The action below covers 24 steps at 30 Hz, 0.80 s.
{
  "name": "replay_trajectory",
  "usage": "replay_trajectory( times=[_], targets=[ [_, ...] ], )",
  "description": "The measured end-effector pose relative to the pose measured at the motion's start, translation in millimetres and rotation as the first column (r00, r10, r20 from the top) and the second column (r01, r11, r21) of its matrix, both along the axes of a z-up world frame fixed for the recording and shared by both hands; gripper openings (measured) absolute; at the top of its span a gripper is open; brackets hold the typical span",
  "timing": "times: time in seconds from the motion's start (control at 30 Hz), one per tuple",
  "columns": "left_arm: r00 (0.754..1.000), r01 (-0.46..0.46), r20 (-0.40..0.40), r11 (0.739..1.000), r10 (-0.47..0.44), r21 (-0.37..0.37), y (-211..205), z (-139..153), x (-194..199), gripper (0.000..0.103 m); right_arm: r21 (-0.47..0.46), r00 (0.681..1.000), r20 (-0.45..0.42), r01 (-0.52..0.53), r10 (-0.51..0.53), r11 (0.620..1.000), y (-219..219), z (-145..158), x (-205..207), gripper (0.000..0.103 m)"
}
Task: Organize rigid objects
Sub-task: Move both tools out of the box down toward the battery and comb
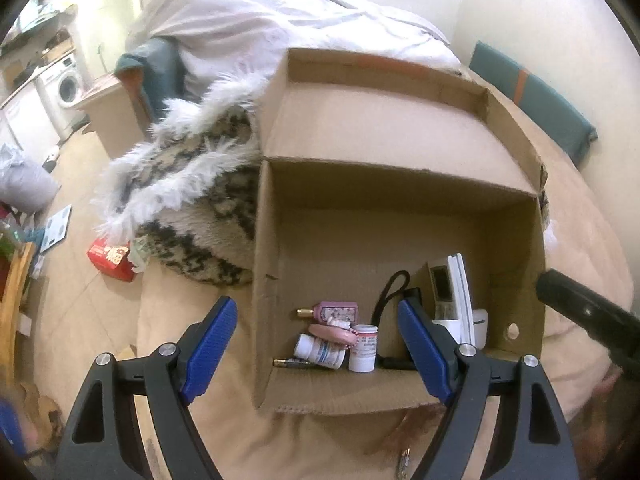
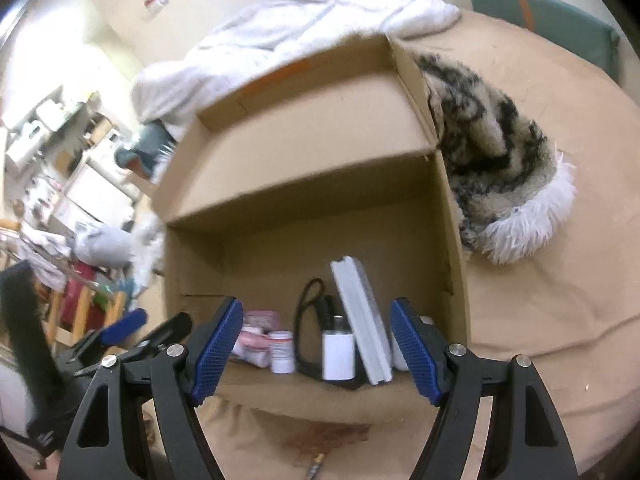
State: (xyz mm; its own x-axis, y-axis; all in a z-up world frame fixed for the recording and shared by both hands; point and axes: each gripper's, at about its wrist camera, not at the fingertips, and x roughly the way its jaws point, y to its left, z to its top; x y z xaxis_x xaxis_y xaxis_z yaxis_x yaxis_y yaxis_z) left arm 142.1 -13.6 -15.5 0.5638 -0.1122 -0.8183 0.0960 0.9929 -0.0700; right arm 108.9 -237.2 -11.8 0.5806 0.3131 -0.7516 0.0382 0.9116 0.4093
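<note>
An open cardboard box (image 1: 360, 240) (image 2: 320, 220) lies on a tan bedspread. At its near end sit a pink bottle (image 1: 336, 312), a pink compact (image 1: 332, 333), two white pill bottles (image 1: 320, 353) (image 2: 282, 350), a black cable (image 1: 390, 292) (image 2: 306, 304), a white remote (image 1: 450, 292) (image 2: 360, 316) on edge and a white adapter (image 2: 338, 354). My left gripper (image 1: 316, 346) hangs open above the box's near left corner, holding nothing. My right gripper (image 2: 316, 350) is open over the near edge, with nothing between its blue pads (image 2: 218, 348).
A black-patterned fluffy blanket with white fringe (image 1: 192, 200) (image 2: 500, 160) lies against the box's far side. A white duvet (image 1: 260, 28) is heaped behind. A teal headboard (image 1: 540, 96) stands at the right. A red packet (image 1: 112, 260) lies on the floor. The left gripper (image 2: 124, 332) shows beside the box.
</note>
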Motion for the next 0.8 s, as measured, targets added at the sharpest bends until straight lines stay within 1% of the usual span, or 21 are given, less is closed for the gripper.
replay_trajectory(
  times=[0.13,0.27,0.43,0.57,0.7,0.8],
  targets=[
    [1.000,-0.007,0.013,1.000,0.007,-0.007,8,9,-15,0.080,0.000,1.000,0.021,-0.006,0.006,1.000,3,7,-20,0.080],
    [1.000,-0.019,0.012,1.000,0.019,-0.010,17,8,-29,0.080,-0.016,1.000,0.008,-0.022,0.022,1.000,6,6,-32,0.080],
    [0.998,-0.051,-0.040,0.998,0.050,-0.040,29,-5,-43,0.080,-0.030,0.998,-0.040,-0.043,0.042,0.999,12,-7,-43,0.080],
    [0.997,-0.068,-0.050,0.997,0.066,-0.044,33,-8,-50,0.081,-0.014,0.996,-0.066,-0.053,0.052,0.999,13,-15,-51,0.080],
    [0.995,-0.046,-0.088,0.998,0.043,-0.031,27,-20,-53,0.080,-0.019,0.994,-0.090,-0.066,0.064,0.998,13,-23,-55,0.080],
    [0.991,-0.014,-0.132,1.000,0.011,-0.027,21,-35,-54,0.080,-0.002,0.987,-0.147,-0.073,0.072,0.997,14,-37,-53,0.080]
  ],
)
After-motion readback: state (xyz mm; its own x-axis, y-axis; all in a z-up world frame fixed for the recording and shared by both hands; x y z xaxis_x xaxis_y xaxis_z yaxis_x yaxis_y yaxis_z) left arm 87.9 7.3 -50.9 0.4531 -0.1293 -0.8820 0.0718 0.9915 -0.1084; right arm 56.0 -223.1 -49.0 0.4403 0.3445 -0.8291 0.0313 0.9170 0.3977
